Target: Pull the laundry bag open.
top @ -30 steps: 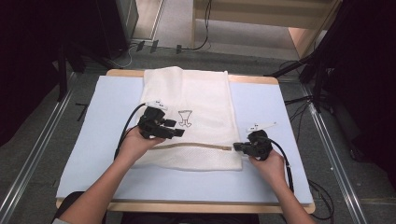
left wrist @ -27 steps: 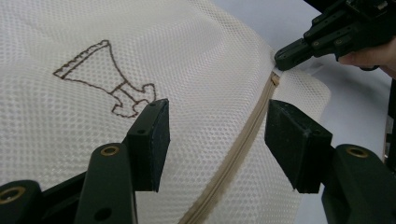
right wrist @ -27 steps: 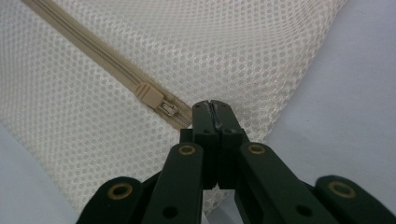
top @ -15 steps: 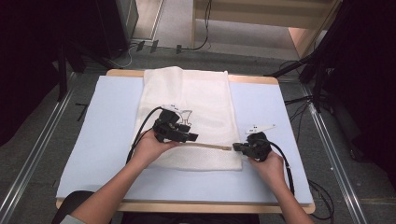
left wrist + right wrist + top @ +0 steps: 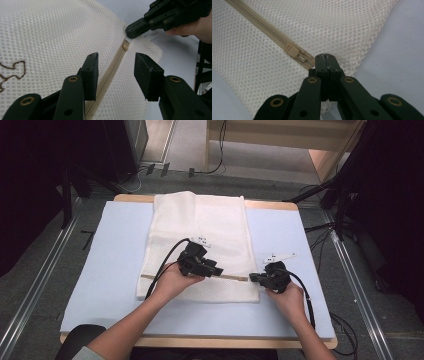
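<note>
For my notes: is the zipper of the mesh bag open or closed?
Closed where visible. The zipper teeth meet along the mesh bag, and the slider sits at the end by the right gripper.

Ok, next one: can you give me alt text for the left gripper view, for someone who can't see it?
The left gripper, jaws open, straddles the beige zipper running across a white mesh laundry bag. Farther along, the right gripper is shut on the bag's edge by the tan zipper pull, with a hand behind it. A brown embroidered outline shows at left.
</note>
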### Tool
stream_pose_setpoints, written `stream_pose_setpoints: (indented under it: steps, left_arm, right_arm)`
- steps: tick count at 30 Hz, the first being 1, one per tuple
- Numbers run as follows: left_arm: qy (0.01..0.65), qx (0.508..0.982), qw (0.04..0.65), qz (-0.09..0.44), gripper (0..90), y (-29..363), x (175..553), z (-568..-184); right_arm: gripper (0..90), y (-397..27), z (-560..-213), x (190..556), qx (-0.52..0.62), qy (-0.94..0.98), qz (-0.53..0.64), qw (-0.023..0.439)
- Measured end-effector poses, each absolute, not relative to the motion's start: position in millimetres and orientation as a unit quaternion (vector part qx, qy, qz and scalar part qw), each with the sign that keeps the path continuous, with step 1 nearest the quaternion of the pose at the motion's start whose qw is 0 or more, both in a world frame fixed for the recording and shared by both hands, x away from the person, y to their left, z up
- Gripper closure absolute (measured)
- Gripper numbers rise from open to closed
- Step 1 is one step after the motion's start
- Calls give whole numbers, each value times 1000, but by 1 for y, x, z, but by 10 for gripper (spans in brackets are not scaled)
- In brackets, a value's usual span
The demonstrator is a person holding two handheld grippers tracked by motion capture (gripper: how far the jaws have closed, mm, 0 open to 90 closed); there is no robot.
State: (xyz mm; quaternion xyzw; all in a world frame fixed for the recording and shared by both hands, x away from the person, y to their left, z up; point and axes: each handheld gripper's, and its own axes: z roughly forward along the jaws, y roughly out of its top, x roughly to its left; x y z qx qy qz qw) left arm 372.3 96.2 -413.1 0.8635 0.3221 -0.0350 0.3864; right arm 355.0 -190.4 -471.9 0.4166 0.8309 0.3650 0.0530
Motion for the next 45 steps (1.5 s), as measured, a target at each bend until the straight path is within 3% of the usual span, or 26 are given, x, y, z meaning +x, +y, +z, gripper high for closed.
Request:
stream_pose_setpoints:
  steps: [8,16,45]
  left_arm:
    - [307,871,379,-51,689,76,371,-422]
    - [300,875,373,-68,877,59,373,-431]
    - [333,871,351,-86,831,20,385,-466]
  right_arm:
    - [900,-192,-473,356,420,827,370,47]
    - [900,-190,-472,355,415,832,364,55]
    - [900,-188,-471,354,409,836,359,63]
